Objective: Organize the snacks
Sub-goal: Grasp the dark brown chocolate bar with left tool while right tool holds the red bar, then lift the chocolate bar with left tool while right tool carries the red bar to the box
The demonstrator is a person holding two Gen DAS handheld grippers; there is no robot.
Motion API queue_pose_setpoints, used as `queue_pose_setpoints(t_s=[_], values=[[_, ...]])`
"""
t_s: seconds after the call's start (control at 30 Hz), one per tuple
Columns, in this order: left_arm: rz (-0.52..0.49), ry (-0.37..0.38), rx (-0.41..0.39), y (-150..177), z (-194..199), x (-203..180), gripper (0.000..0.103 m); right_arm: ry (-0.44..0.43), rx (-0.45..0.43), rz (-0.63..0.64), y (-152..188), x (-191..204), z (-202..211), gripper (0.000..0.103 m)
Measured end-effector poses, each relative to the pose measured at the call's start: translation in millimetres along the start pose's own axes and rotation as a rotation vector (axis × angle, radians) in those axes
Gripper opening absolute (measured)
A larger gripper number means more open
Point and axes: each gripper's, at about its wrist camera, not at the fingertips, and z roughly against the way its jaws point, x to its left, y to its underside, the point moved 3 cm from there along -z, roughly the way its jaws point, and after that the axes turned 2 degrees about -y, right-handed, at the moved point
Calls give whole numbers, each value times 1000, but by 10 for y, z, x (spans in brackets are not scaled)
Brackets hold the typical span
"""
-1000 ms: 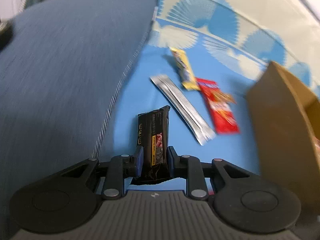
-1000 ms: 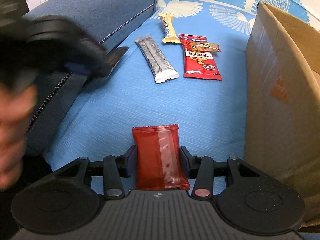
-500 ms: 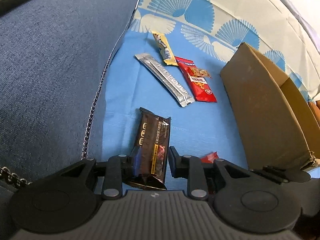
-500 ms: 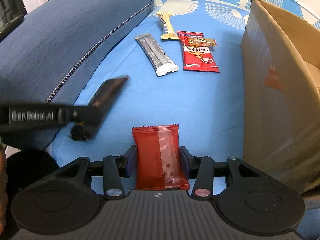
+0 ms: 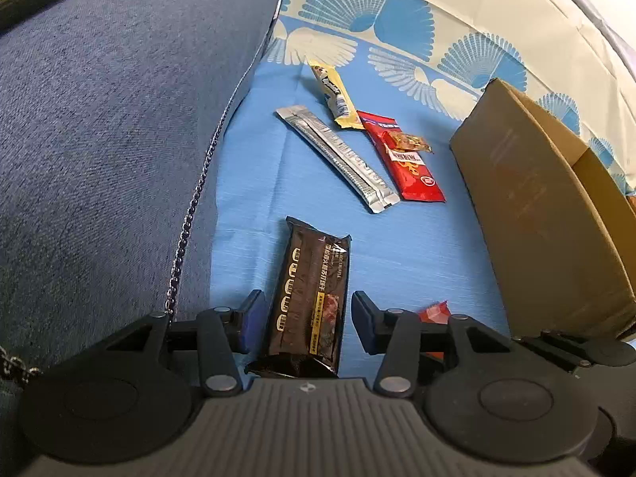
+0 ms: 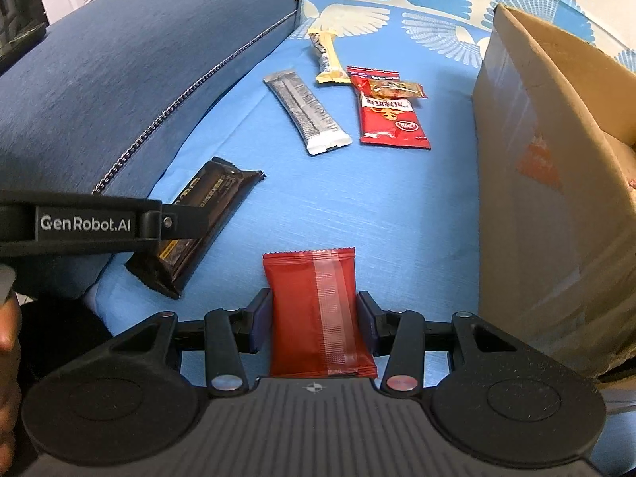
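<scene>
blue cloth [image 5: 397,246] with a pale fan print at its far edge covers the surface, a dark blue cushion [image 5: 99,139] bulges along one side and a cardboard box [image 5: 536,206] stands open on the other. between them four snacks lie in a loose row: a yellow bar [image 5: 334,93], a silver stick pack [image 5: 338,155], a red packet [image 5: 409,167] and a small candy [image 5: 409,141] resting on that packet.

the main risk sits with the black bar [image 5: 310,302]. it lies between the jaws of the left gripper [image 5: 304,318], close to the cushion's seam, and the jaws are opening with a gap showing on both sides of the wrapper, so the pads no longer press it. if the gripper pulls away at a slant, a pad could drag the glossy wrapper askew or push it under the cushion's overhang, where it would be hard to reach. from the right wrist view the bar's near end looks slightly raised on the cloth's fold, so it may slide once free.

a second risk is a clash: the left gripper's finger crosses just beside the right gripper [image 6: 314,318], and a hasty move by either could knock the other's snack.

the right gripper is about half open and closed on a red pouch [image 6: 318,310], both pads against its sides. the pouch is soft and held low, so it could sag or slip in transit toward the box.
</scene>
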Motion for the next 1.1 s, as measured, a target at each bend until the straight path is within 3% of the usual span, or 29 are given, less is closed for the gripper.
queue_pose_setpoints(t_s=[0.63, 0.77, 1.1], values=[[-61, -32, 63, 3, -155, -88, 51, 11, 9, 22, 13, 10, -27, 48], [-74, -35, 60, 6, -149, -103, 43, 15, 4, 36, 21, 18, -18, 46], [-50, 6, 13, -2, -13, -50, 42, 11, -41, 8, -29, -28, 65, 45]])
